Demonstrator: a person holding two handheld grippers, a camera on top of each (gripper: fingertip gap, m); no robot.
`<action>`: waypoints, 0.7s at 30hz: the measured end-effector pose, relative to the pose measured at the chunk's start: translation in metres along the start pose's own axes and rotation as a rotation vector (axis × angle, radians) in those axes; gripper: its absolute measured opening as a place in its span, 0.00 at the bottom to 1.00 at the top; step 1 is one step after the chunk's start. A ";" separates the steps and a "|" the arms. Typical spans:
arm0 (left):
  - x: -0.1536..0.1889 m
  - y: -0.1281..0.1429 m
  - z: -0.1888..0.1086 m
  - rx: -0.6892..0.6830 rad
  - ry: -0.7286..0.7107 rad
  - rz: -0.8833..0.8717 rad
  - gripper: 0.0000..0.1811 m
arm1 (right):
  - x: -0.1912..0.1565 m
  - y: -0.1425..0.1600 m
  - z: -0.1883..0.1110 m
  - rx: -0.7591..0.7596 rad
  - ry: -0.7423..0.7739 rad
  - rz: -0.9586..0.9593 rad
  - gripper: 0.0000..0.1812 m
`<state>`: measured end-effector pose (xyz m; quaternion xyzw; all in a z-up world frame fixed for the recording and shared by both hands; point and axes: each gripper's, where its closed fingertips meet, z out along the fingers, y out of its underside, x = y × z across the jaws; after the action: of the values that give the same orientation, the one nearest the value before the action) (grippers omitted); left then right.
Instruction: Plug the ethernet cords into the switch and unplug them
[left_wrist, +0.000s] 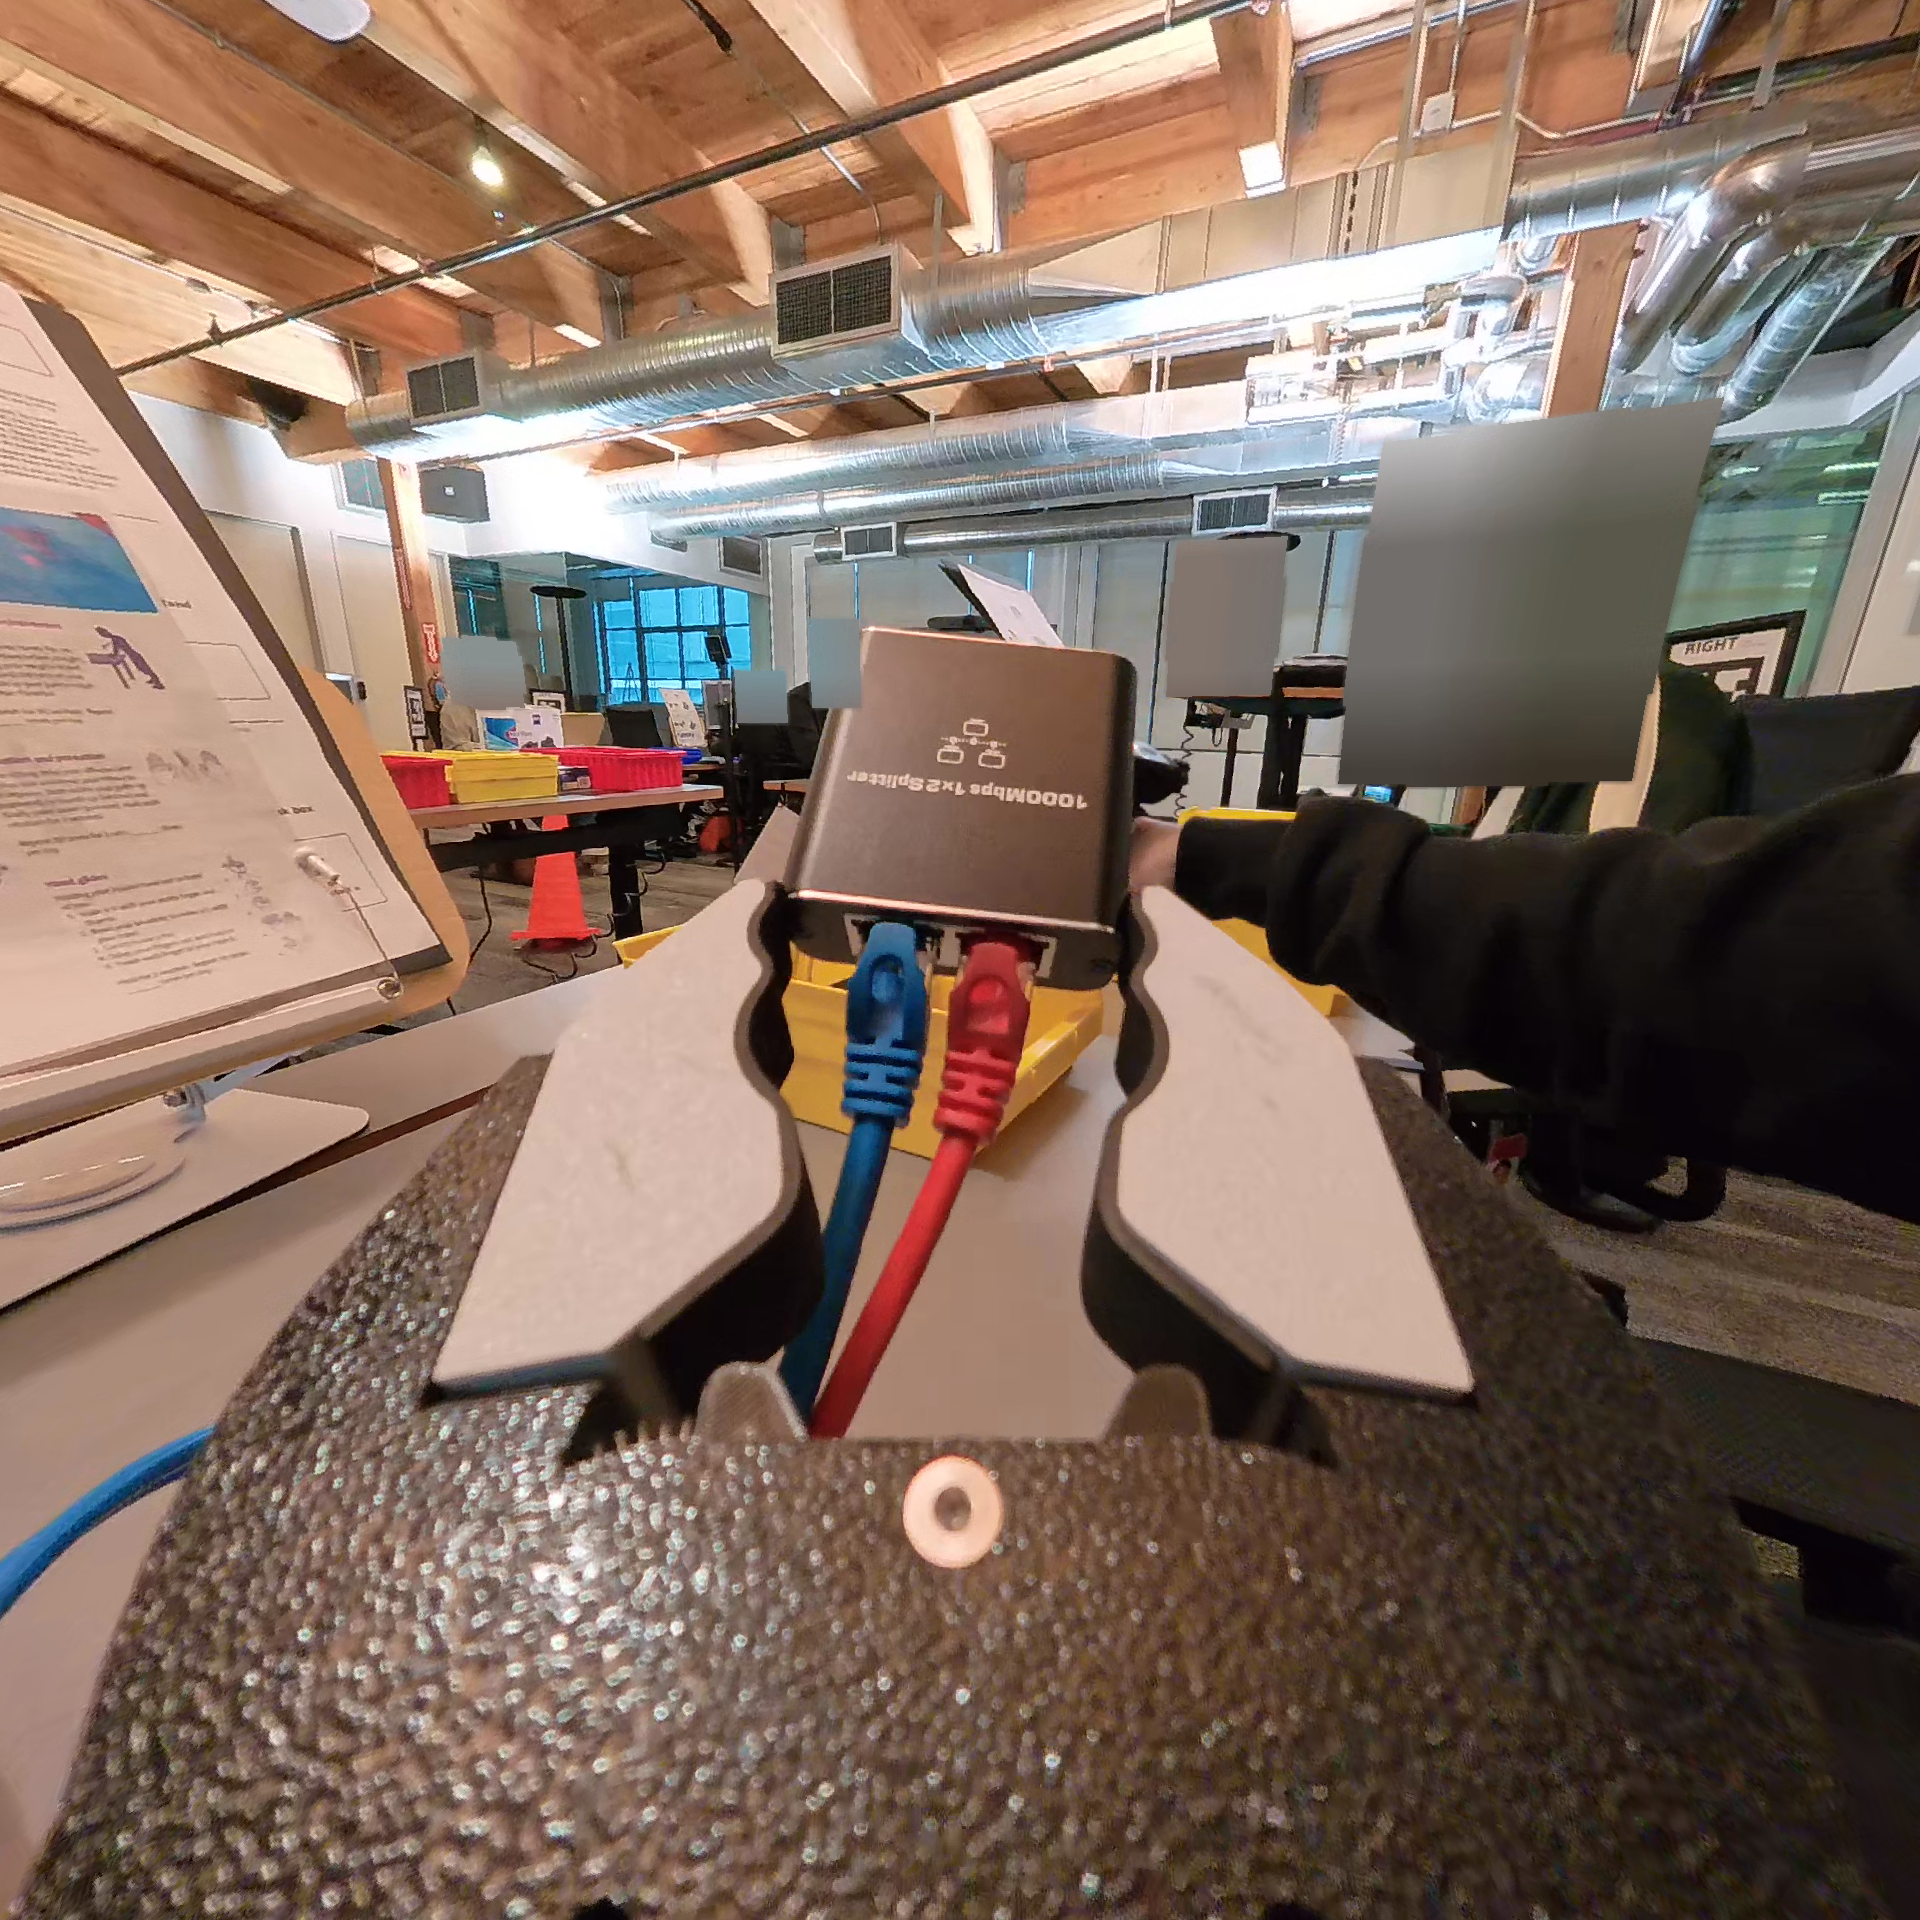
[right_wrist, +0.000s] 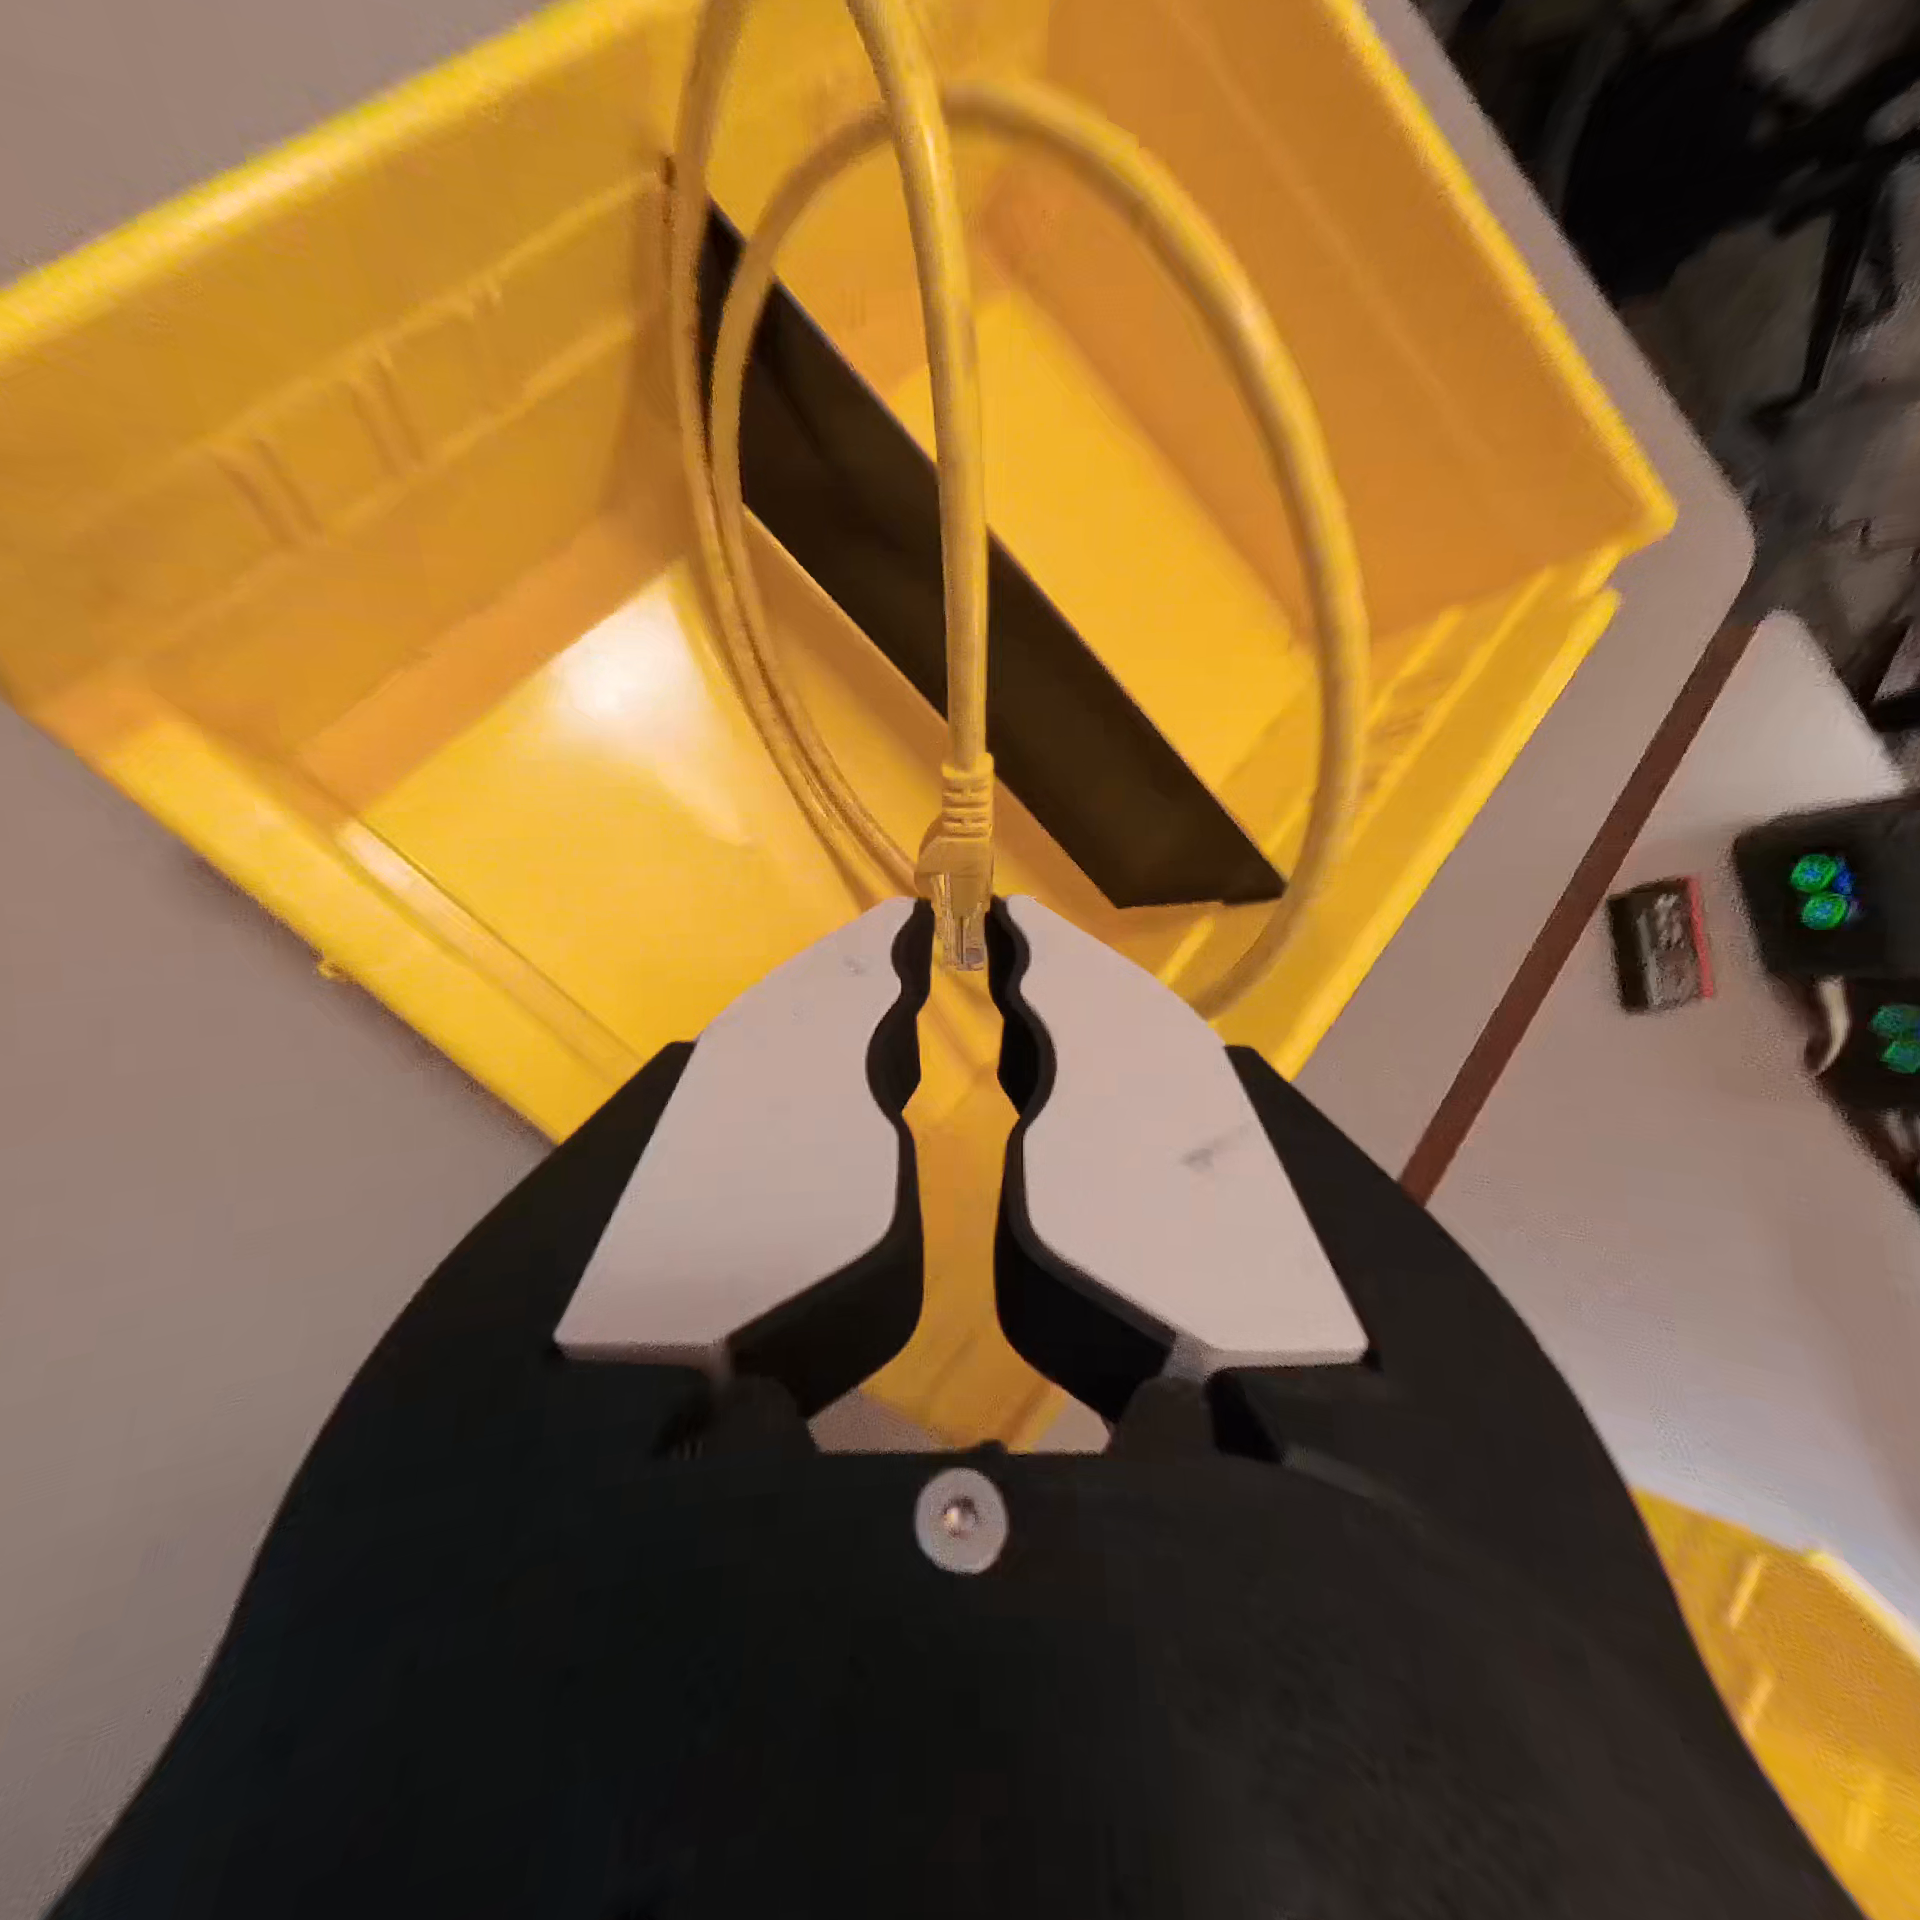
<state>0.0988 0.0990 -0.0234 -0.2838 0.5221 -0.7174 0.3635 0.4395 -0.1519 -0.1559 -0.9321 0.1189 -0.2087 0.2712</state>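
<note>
In the left wrist view my left gripper (left_wrist: 951, 935) is shut on a black metal switch box (left_wrist: 966, 790) and holds it up above the table. A blue ethernet cord (left_wrist: 883, 1023) and a red ethernet cord (left_wrist: 982, 1039) are plugged into its near face and trail back between the fingers. In the right wrist view my right gripper (right_wrist: 961, 925) is shut on the clear plug of a yellow ethernet cord (right_wrist: 961, 831). The cord loops over a yellow bin (right_wrist: 520, 675) that has a black divider (right_wrist: 997, 665).
A document stand with a printed sheet (left_wrist: 156, 727) stands at the left on the grey table (left_wrist: 208, 1299). A yellow bin (left_wrist: 935, 1049) lies behind the switch. A person's dark sleeve (left_wrist: 1558, 956) reaches in from the right. Small black devices (right_wrist: 1829, 894) lie past the table edge.
</note>
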 end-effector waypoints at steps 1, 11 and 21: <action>0.000 0.000 0.000 0.000 0.000 0.000 0.33 | 0.003 0.006 0.005 -0.023 0.028 0.030 0.06; -0.001 0.011 0.003 -0.029 0.001 -0.021 0.33 | 0.040 -0.022 -0.020 0.133 0.171 0.398 0.19; -0.001 0.030 0.008 -0.096 0.011 0.015 0.33 | -0.176 -0.146 -0.101 0.750 -0.614 0.554 0.43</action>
<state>0.1126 0.0894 -0.0497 -0.2932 0.5601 -0.6903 0.3519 0.2534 -0.0184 -0.0547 -0.7236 0.1925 0.1235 0.6512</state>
